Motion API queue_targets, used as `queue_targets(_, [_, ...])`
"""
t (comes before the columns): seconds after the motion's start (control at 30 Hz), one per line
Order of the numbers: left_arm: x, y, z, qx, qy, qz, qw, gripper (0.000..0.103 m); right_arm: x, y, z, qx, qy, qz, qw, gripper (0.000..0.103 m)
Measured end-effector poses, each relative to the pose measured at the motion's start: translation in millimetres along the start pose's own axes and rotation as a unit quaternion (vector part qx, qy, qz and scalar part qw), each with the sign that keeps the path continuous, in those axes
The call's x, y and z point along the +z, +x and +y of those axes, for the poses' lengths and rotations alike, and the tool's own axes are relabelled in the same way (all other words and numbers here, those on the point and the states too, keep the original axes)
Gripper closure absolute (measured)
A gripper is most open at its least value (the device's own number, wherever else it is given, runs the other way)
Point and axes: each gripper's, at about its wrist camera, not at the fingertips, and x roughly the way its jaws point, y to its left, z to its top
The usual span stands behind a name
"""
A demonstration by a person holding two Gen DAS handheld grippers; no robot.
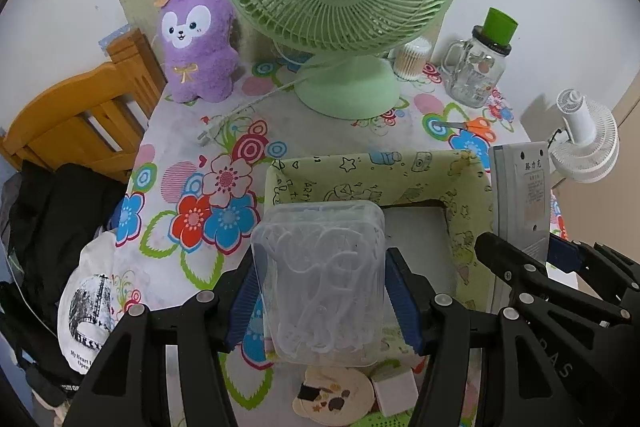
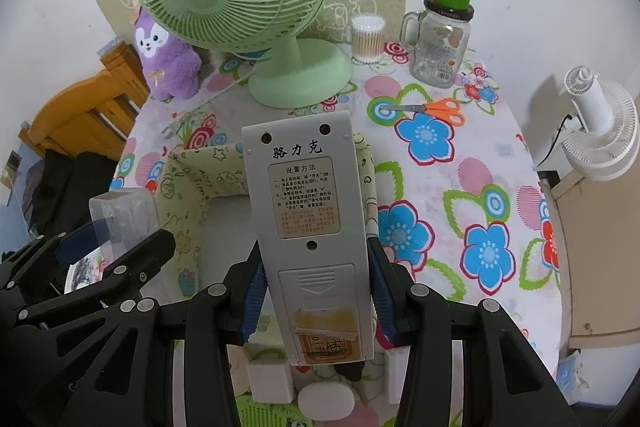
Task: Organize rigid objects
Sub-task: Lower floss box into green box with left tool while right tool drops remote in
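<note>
- Left gripper (image 1: pixel 322 291) pinches a clear plastic box of white floss picks (image 1: pixel 320 279); right gripper (image 2: pixel 316 291) pinches a grey remote control (image 2: pixel 308 227), back side up; both hang just above the near edge of a green fabric-lined storage box (image 1: pixel 472 203).
- Step, as I judge it: carrying both to the box; next calls for lowering inside its walls, then spreading the jaws.
- Small items beneath the grippers are cut off; the box floor is partly hidden.
</note>
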Motion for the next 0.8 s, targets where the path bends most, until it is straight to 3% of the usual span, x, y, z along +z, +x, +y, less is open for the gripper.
queue_targets(0.37, [5.8,36.2,1.6,0.005,-0.003,0.036,0.9993,0.042,6.6,37.2,-2.9,-0.009,0.007,0.037,0.999,0.055])
queue_targets(0.8, [13.2,42.0,2.0,0.01,0.002,0.032,0.9994,0.042,13.3,48.0,-0.7,-0.013,-0.001,0.037,0.999,0.054])
